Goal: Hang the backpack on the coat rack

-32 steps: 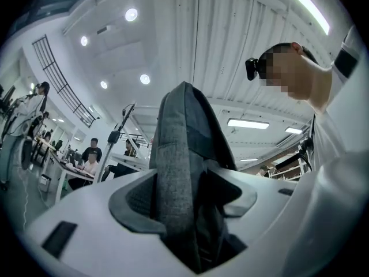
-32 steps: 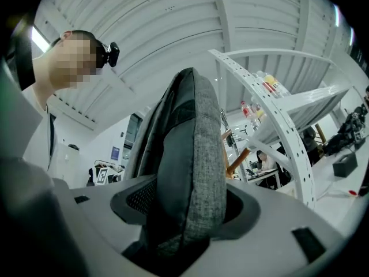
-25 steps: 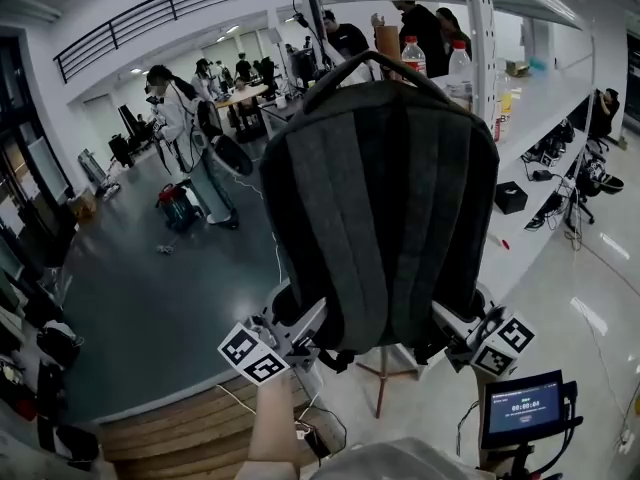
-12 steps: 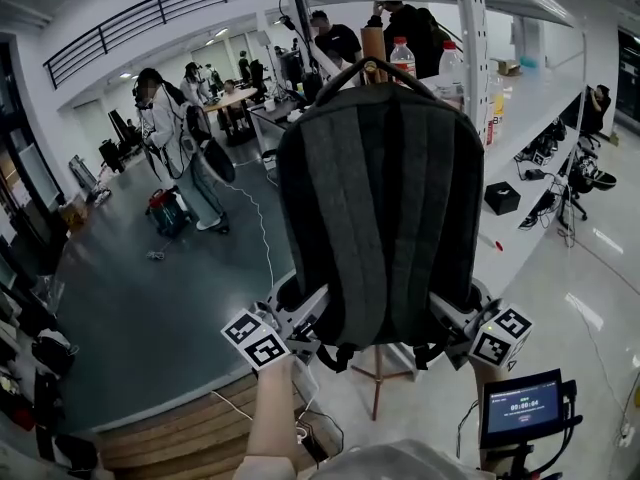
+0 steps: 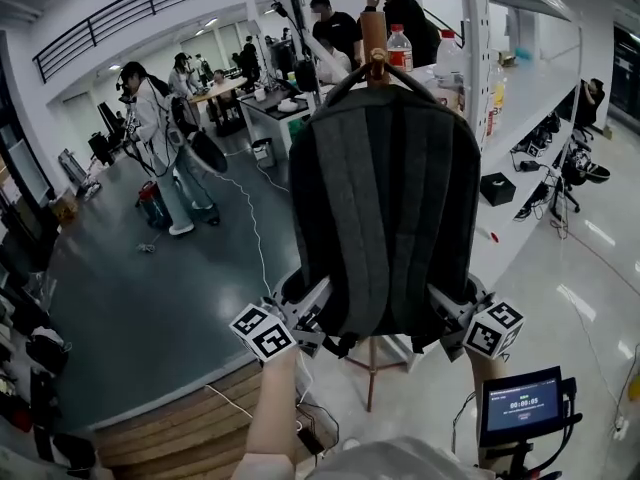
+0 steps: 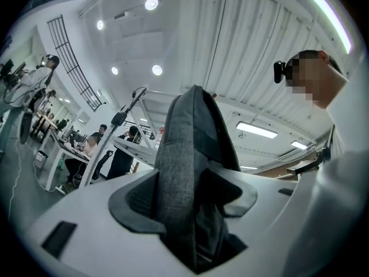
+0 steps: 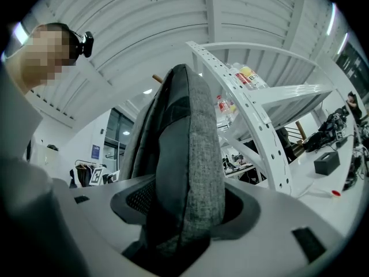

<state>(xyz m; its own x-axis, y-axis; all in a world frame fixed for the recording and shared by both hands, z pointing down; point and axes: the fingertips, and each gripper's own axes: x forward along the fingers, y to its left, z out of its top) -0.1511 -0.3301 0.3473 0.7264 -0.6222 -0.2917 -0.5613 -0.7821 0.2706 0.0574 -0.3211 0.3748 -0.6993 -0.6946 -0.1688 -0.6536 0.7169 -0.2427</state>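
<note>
A dark grey backpack (image 5: 385, 208) hangs upright in front of me, held up by its lower corners. My left gripper (image 5: 312, 318) is shut on its bottom left corner, my right gripper (image 5: 445, 318) on its bottom right. Its top carry loop (image 5: 372, 66) curves around the tip of the wooden coat rack pole (image 5: 374, 38); the rack's lower pole and feet (image 5: 373, 368) show beneath the bag. In the left gripper view the backpack (image 6: 193, 172) fills the jaws edge-on. The right gripper view shows the backpack (image 7: 187, 172) clamped the same way, with a wooden peg tip (image 7: 156, 78) behind it.
A white shelving unit (image 5: 520, 98) with bottles (image 5: 400, 48) stands right behind the rack. A small screen on a stand (image 5: 520, 406) is at lower right. Several people stand at the back left around desks (image 5: 160, 148). A wooden step edge (image 5: 180, 418) lies below left.
Both grippers have carried the backpack up and a little to the right. Its top loop has come up to the tip of the coat rack pole.
</note>
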